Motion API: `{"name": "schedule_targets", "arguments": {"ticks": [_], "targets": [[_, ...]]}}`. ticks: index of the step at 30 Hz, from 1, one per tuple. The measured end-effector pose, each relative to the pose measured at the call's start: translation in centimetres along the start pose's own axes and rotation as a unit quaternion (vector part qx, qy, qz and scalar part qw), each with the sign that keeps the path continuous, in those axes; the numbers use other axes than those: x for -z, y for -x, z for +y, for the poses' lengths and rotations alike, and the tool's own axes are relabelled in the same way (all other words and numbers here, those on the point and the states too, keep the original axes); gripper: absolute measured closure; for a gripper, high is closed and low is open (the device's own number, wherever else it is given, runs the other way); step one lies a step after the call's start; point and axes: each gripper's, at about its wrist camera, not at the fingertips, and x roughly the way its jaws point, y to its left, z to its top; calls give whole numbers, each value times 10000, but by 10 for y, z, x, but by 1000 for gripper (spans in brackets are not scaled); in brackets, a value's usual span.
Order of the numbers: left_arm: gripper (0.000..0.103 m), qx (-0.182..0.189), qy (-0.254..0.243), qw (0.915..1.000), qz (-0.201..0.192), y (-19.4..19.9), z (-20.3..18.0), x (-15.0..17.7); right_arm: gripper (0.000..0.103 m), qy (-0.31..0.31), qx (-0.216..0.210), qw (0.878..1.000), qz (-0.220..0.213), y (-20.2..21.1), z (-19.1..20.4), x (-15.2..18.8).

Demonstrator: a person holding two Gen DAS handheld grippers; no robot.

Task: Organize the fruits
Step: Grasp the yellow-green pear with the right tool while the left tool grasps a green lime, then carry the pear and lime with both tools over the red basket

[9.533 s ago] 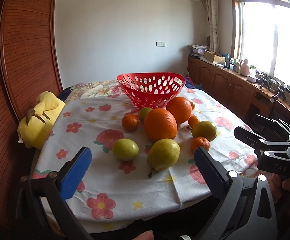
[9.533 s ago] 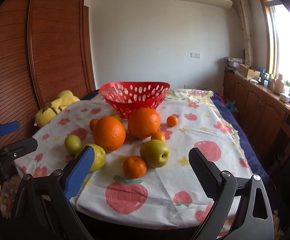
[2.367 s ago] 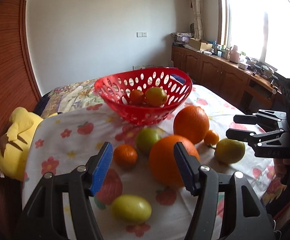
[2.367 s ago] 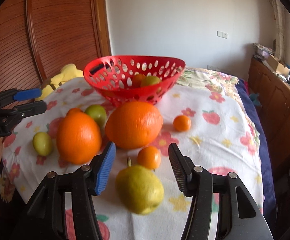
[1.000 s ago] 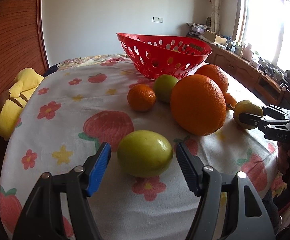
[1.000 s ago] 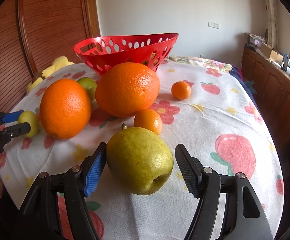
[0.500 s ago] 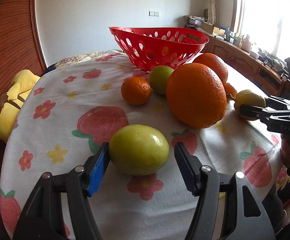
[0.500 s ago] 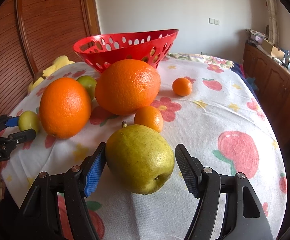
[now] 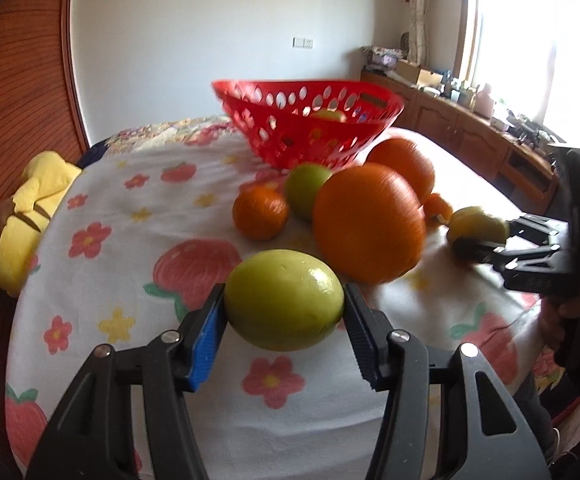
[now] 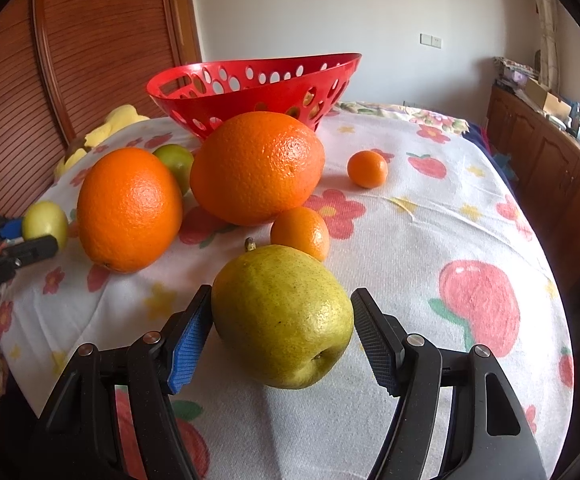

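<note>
At six o'clock, the left gripper (image 9: 285, 322) is closing onto a green fruit (image 9: 284, 299); the right gripper (image 10: 282, 330) clasps a pear (image 10: 282, 316), both for the red basket (image 10: 250, 84) at twelve.

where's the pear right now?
In the right wrist view the pear lies on the tablecloth between the right gripper pads, a small orange just behind its stem end.
</note>
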Motion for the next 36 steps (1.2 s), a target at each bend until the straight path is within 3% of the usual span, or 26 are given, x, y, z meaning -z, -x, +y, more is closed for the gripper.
{"name": "schedule_targets", "arguments": {"ticks": [6,10,27,36], "targets": [[48,122,-105,9995,-264,20,-14,-15,32,-12,0,10000,-6,0,1,0],[48,197,-181,9989,-380,28,-23,-23,40,5,-10,10000,-85,2,2,1],[48,331,-369,9973,-549,29,-37,-45,41,175,-24,9995,-244,15,5,3],[48,362,-381,9960,-718,18,-27,-75,41,393,-223,9972,-594,40,5,-29]]}}
